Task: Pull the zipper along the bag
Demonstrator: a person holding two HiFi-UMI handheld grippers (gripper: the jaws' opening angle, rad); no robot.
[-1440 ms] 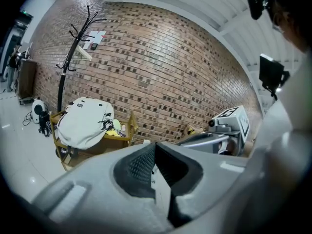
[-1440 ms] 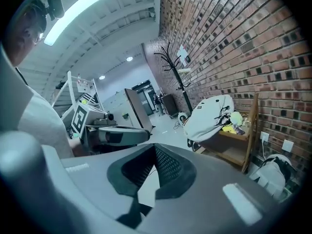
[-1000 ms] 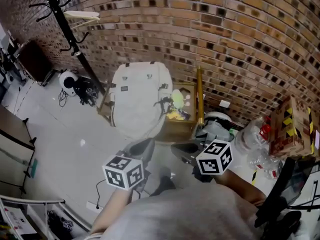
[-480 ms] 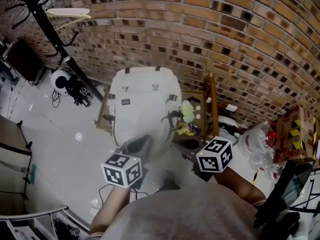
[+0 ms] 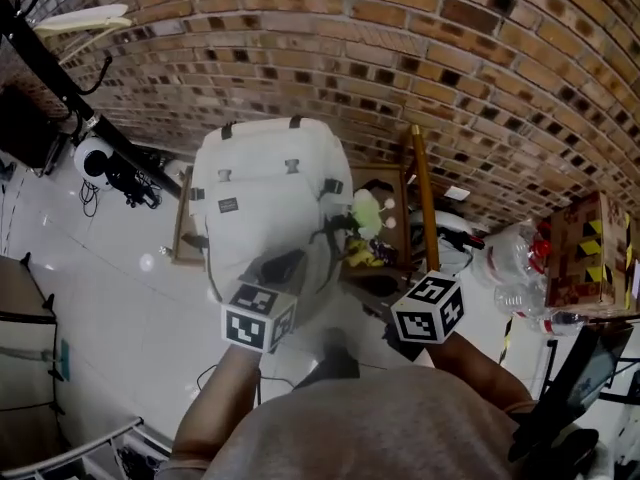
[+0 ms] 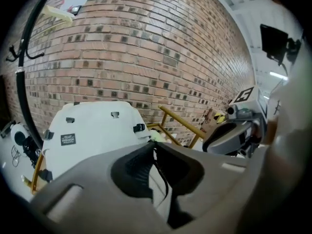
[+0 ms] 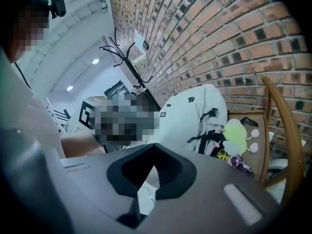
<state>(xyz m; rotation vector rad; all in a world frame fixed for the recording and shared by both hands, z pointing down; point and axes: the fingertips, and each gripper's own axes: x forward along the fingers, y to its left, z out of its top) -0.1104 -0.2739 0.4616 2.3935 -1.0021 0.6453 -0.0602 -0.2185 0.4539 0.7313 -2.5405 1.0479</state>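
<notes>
A brick wall (image 5: 420, 58) fills the upper frame above a white floor (image 5: 110, 298). We see the white bag (image 5: 262, 183) at head-view centre. Left gripper (image 6: 155, 146) overlaps its lower edge and right gripper (image 7: 153, 146) sits lower right. Both sets of fingers are closed tip to tip, holding nothing.

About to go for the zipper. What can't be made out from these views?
- Zipper pull: too small to pick out on the backpack in any view.
- Backpack's lower front: hidden behind the left gripper in the head view, and behind that gripper's own jaws in the left gripper view.
</notes>
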